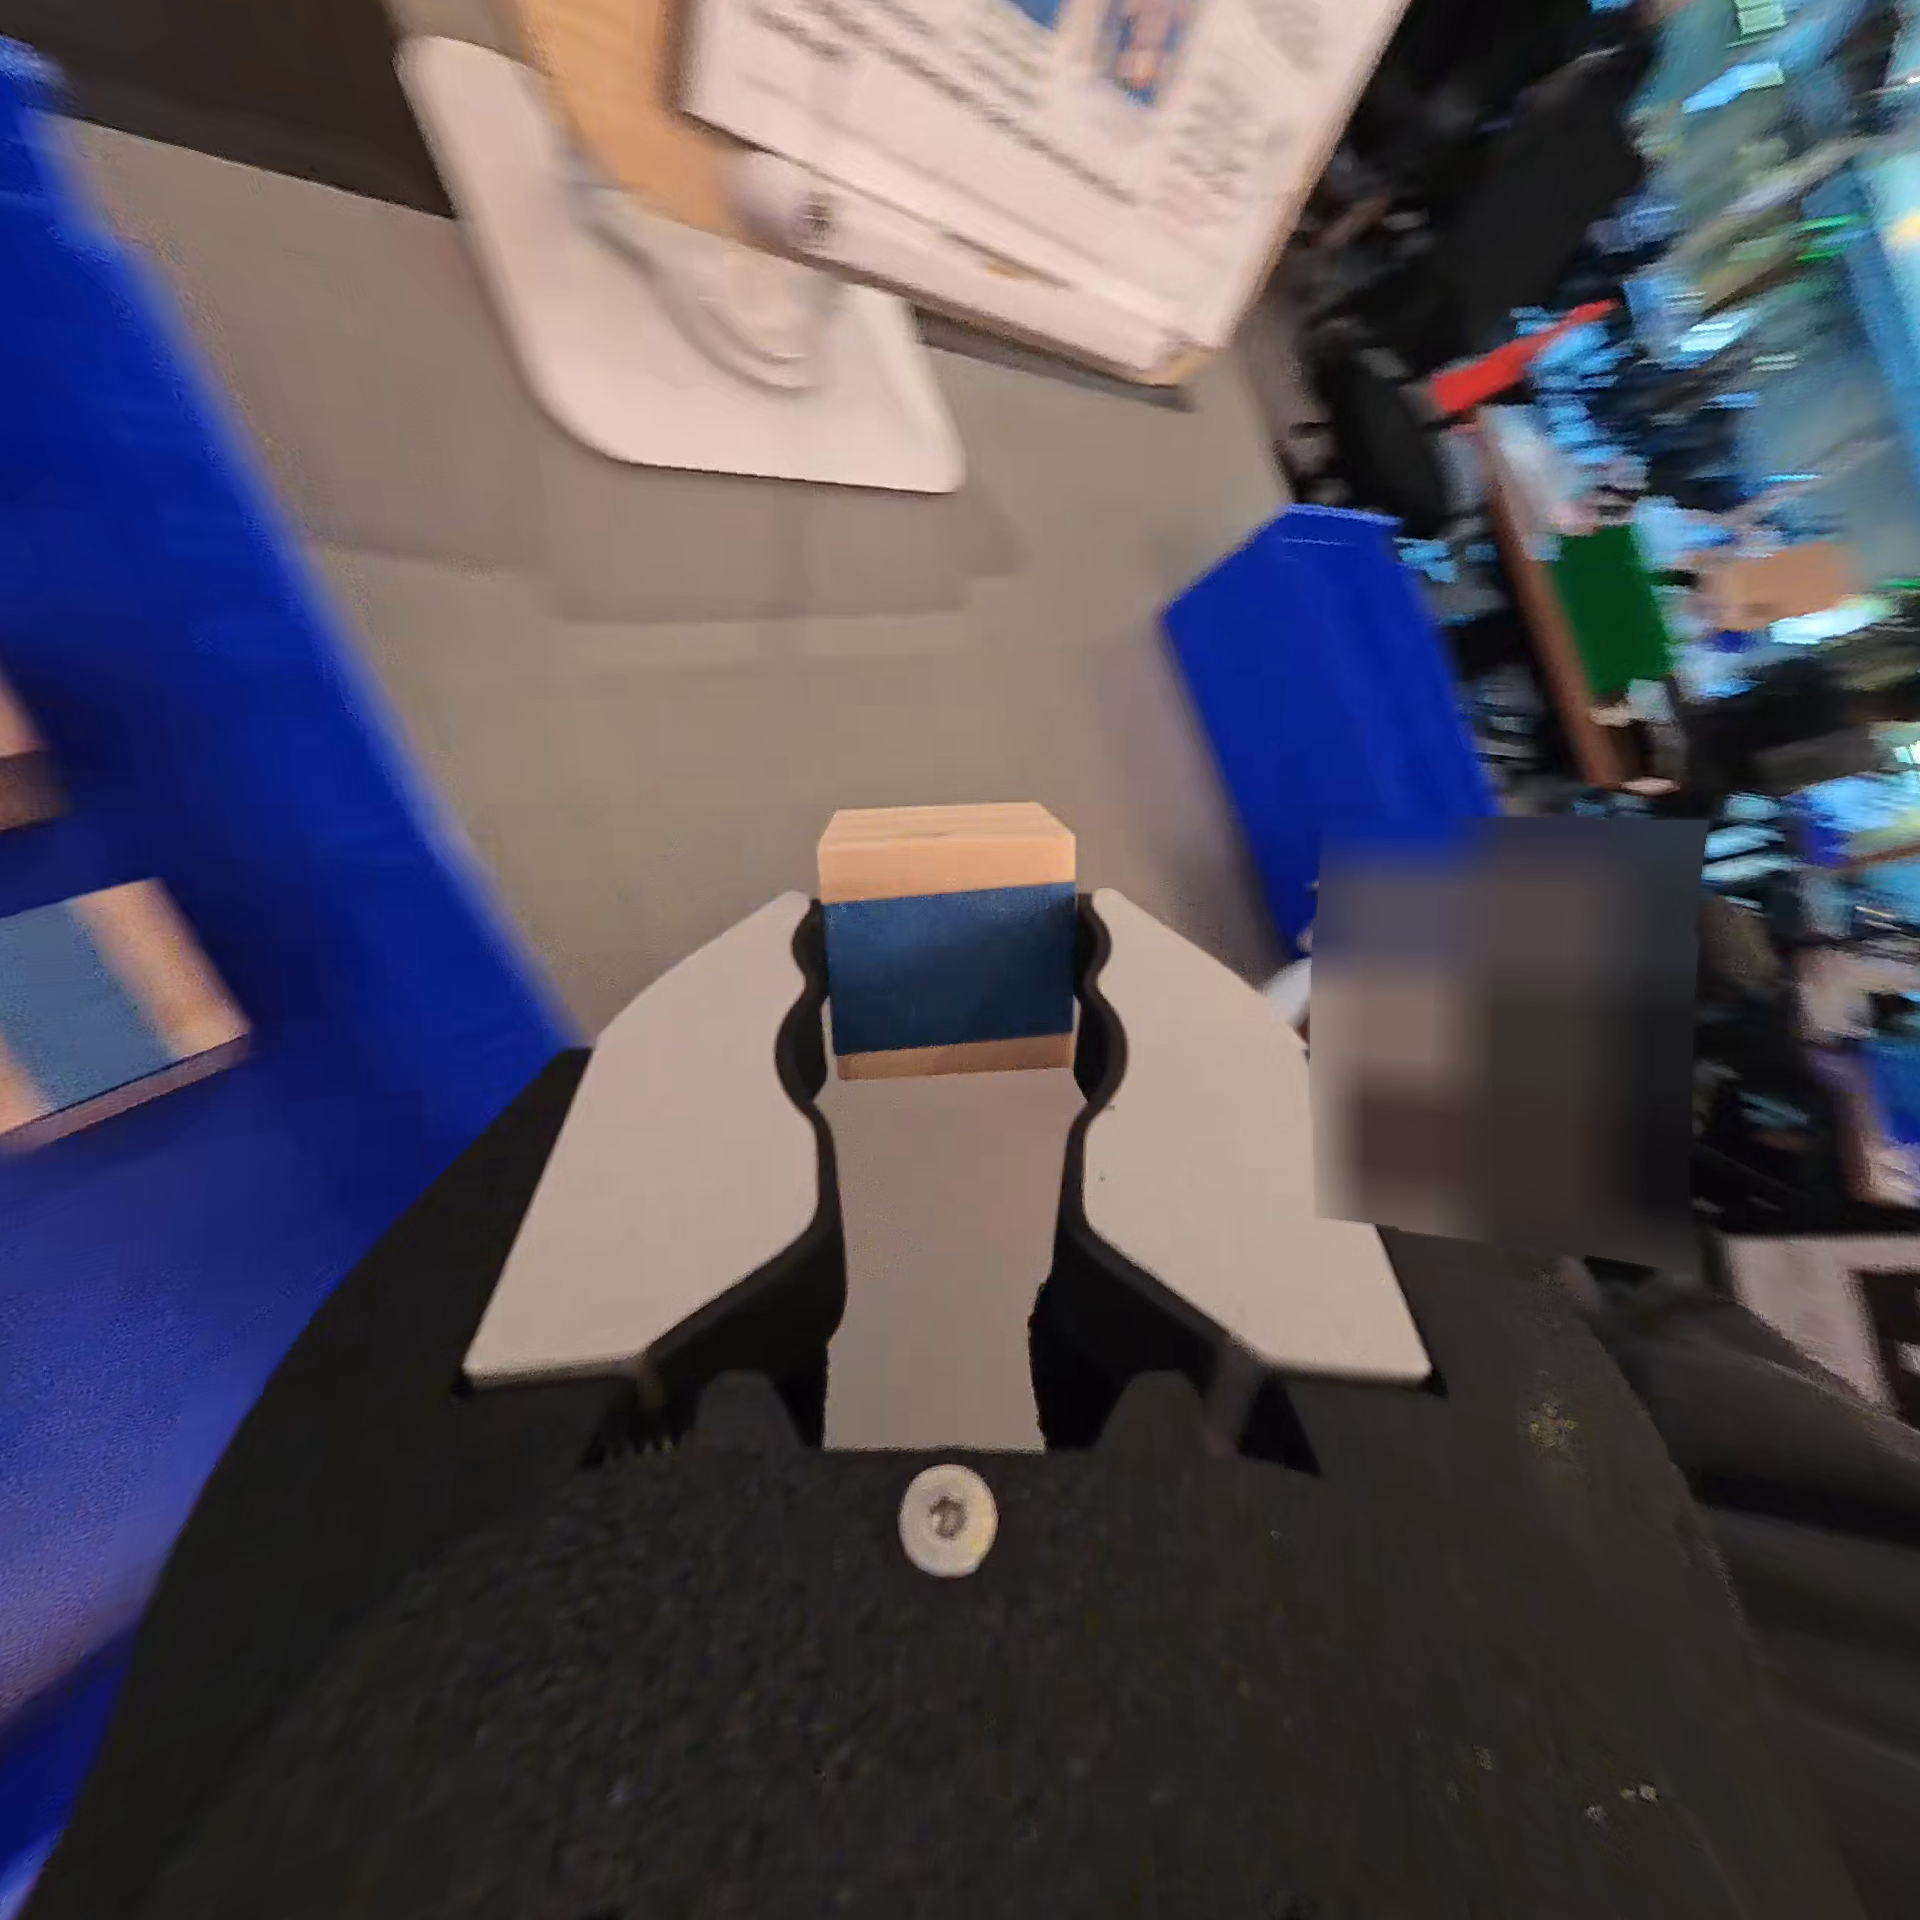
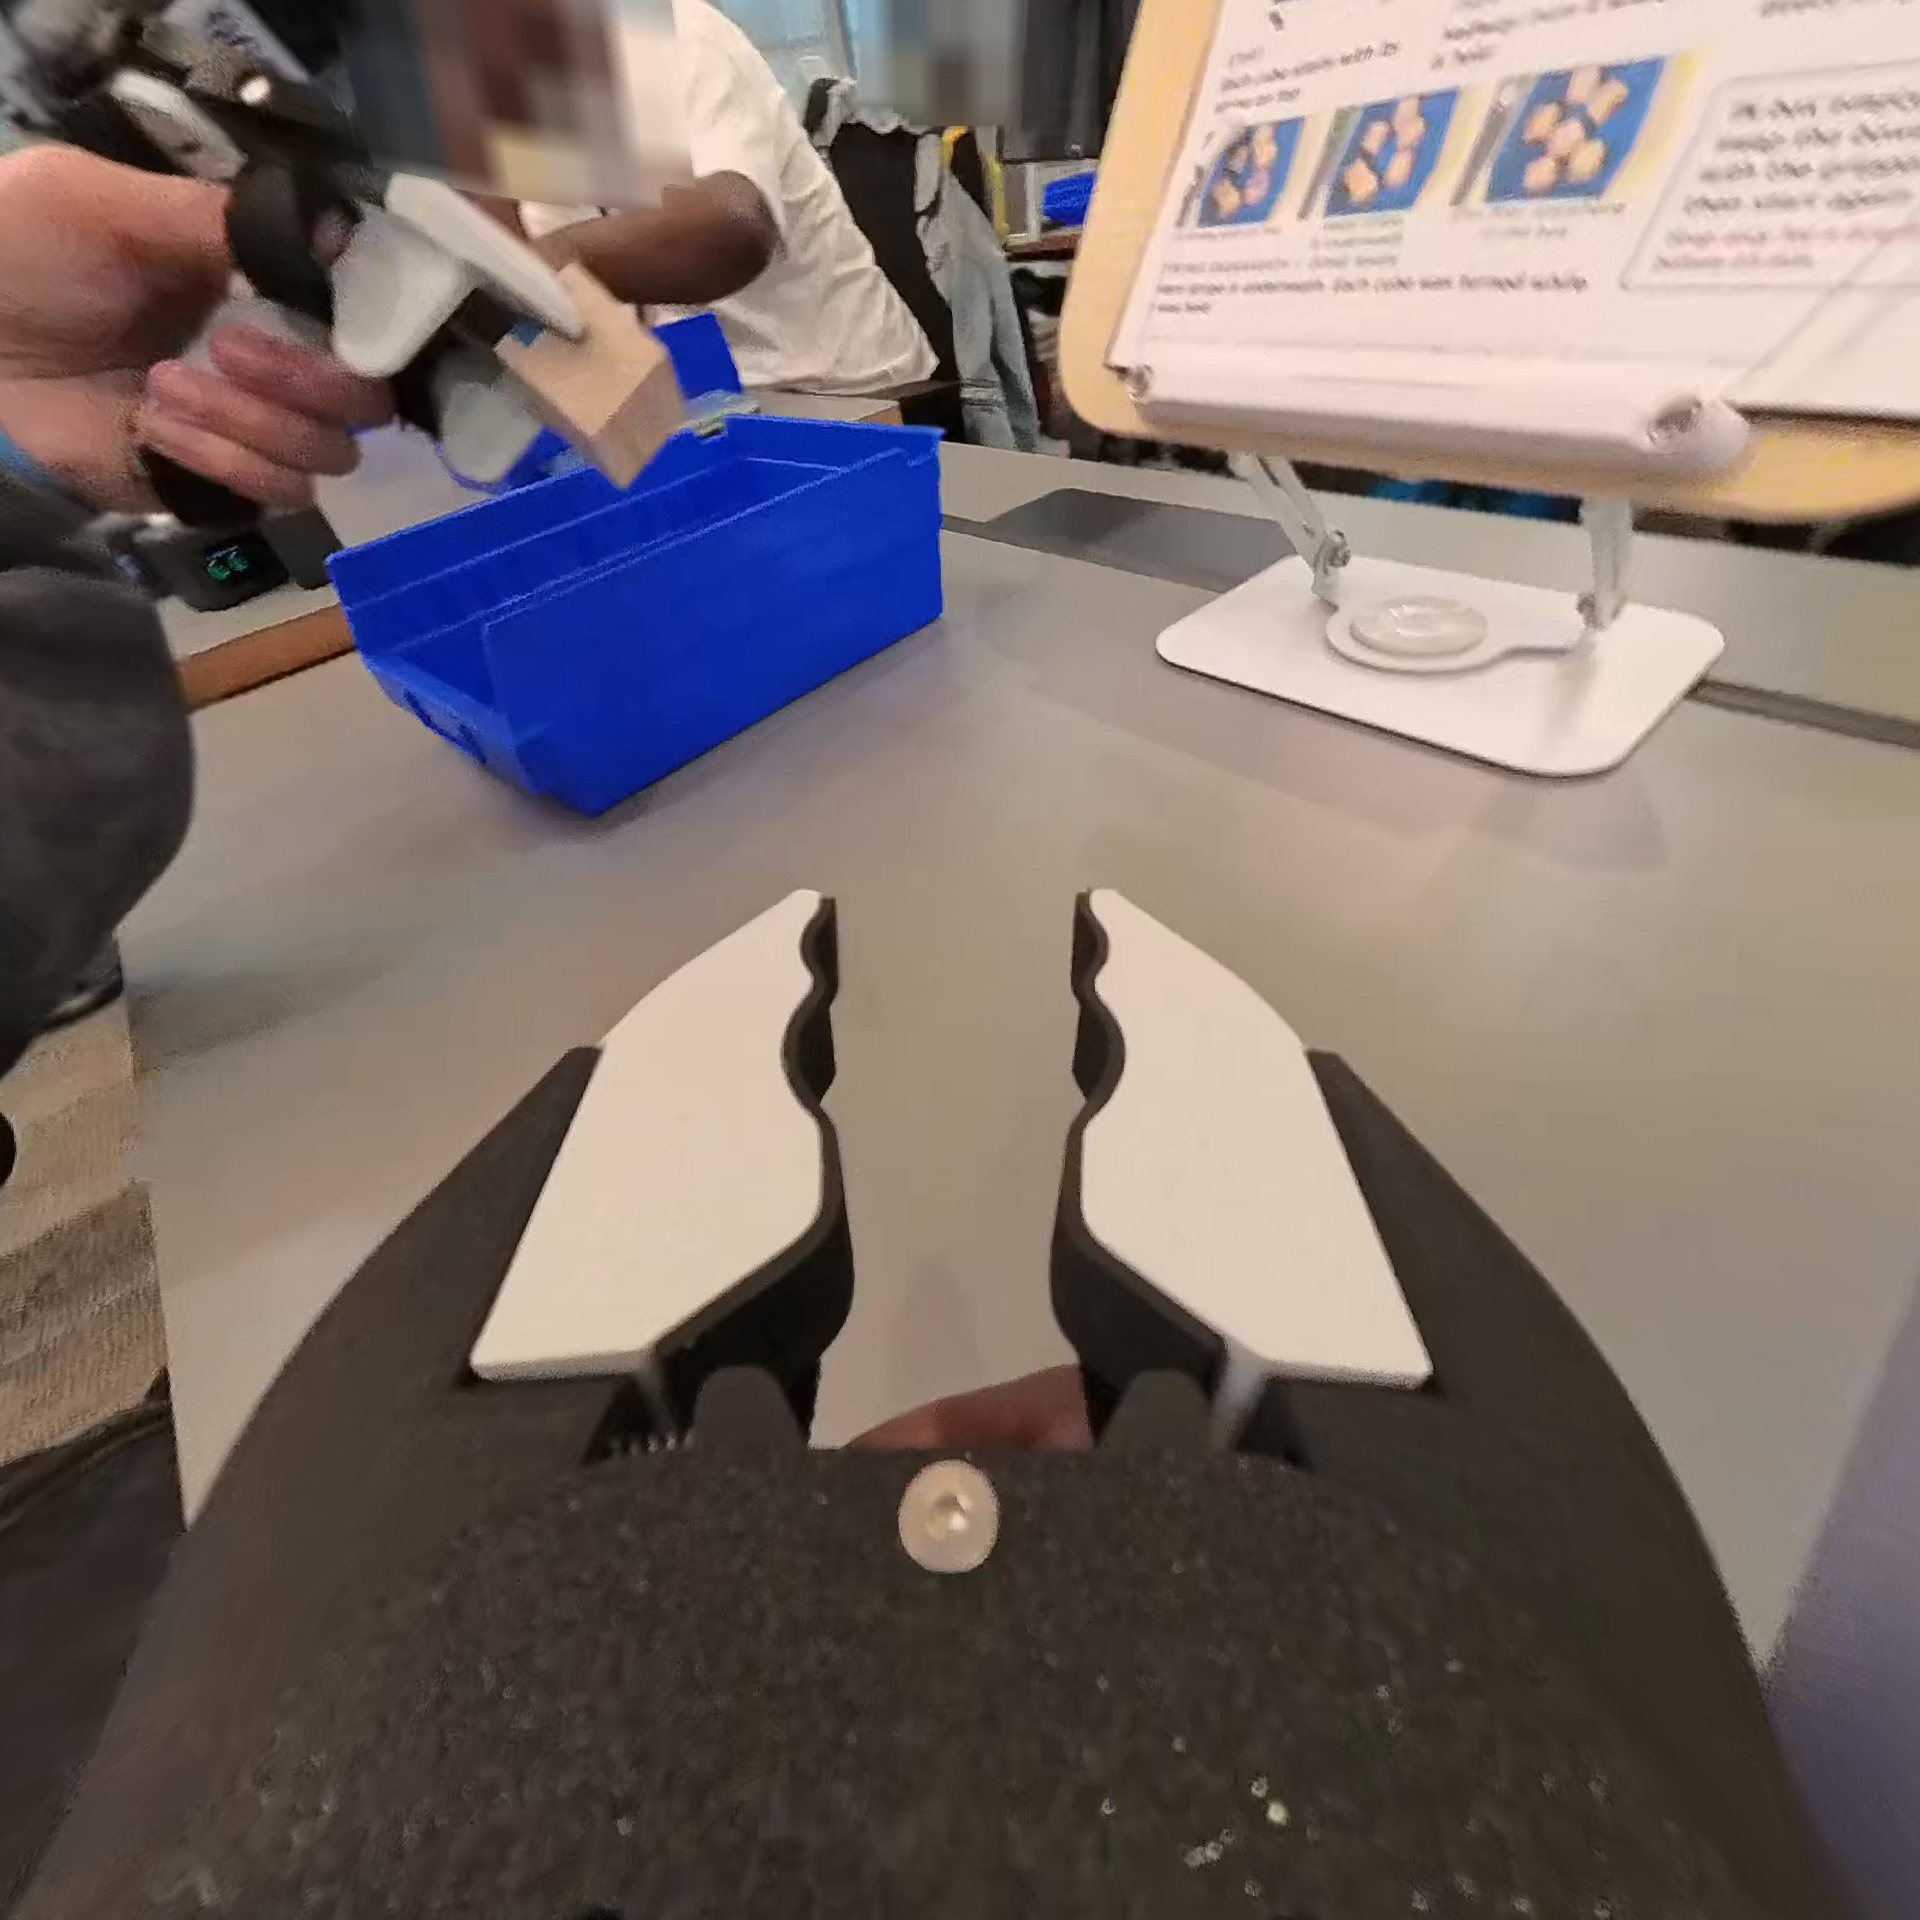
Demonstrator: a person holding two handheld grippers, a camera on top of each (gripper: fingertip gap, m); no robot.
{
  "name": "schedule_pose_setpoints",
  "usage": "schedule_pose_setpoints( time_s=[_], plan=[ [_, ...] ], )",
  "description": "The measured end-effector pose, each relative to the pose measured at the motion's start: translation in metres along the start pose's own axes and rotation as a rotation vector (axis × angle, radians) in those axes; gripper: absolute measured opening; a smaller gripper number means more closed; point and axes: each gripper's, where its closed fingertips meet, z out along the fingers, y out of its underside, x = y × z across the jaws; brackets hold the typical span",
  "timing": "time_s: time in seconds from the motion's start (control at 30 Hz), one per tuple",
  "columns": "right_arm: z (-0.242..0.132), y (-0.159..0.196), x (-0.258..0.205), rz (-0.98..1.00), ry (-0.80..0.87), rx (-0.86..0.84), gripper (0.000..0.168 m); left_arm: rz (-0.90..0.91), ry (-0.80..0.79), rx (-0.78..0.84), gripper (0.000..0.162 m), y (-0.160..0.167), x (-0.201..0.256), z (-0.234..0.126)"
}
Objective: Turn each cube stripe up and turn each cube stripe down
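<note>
My left gripper [image 1: 948, 935] is shut on a wooden cube [image 1: 948, 956] with a broad blue stripe facing the camera, held in the air. The right wrist view shows that gripper [image 2: 540, 353] at the upper left, carrying the cube [image 2: 608, 390] tilted above a blue bin [image 2: 665, 613]. My right gripper [image 2: 954, 925] is open and empty, low over the grey table [image 2: 1247, 935]. In the left wrist view a blue bin wall [image 1: 156, 727] fills the left edge, with striped cubes [image 1: 94, 997] blurred inside it. A second blue bin [image 1: 1320, 727] stands to the right.
A white stand [image 2: 1444, 665] holding a board with a printed instruction sheet [image 2: 1507, 208] is at the back right of the table; it also shows in the left wrist view [image 1: 727, 343]. A person in a white shirt [image 2: 790, 260] stands behind the table.
</note>
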Motion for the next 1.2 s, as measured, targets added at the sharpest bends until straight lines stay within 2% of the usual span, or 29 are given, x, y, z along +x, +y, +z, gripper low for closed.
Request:
schedule_pose_setpoints(
  time_s=[0.2,0.33,0.5,0.6,0.67,0.77,0.87,0.93,1.0,1.07,1.2],
  plan=[
    [0.026,-0.023,-0.019,-0.211,-0.172,0.010,0.051,-0.163,0.469,-0.095,0.044,0.012,0.094,0.066],
    [0.040,-0.041,-0.025,-0.305,-0.213,0.064,0.059,-0.301,0.720,-0.221,0.044,0.031,0.144,0.096],
    [0.039,-0.062,-0.024,-0.342,-0.221,0.140,0.060,-0.368,0.787,-0.312,0.044,0.049,0.160,0.120],
    [0.041,-0.062,-0.023,-0.367,-0.234,0.138,0.056,-0.397,0.812,-0.345,0.044,0.055,0.164,0.124],
    [0.041,-0.063,-0.024,-0.392,-0.241,0.153,0.046,-0.402,0.818,-0.357,0.044,0.059,0.165,0.125],
    [0.041,-0.064,-0.027,-0.370,-0.272,0.167,0.046,-0.376,0.826,-0.342,0.045,0.060,0.165,0.122],
    [0.038,-0.068,-0.025,-0.341,-0.268,0.191,0.046,-0.311,0.830,-0.273,0.064,0.057,0.160,0.108],
    [0.034,-0.071,-0.022,-0.318,-0.261,0.186,0.046,-0.232,0.796,-0.152,0.067,0.054,0.151,0.094],
    [0.028,-0.075,-0.017,-0.305,-0.229,0.182,0.046,-0.092,0.691,-0.011,0.068,0.059,0.138,0.082],
    [0.022,-0.079,-0.015,-0.285,-0.208,0.175,0.046,0.085,0.486,0.131,0.068,0.071,0.118,0.079],
    [0.007,-0.089,-0.006,-0.266,-0.118,0.144,0.046,0.435,-0.040,0.356,0.075,0.097,0.064,0.072]
  ],
)
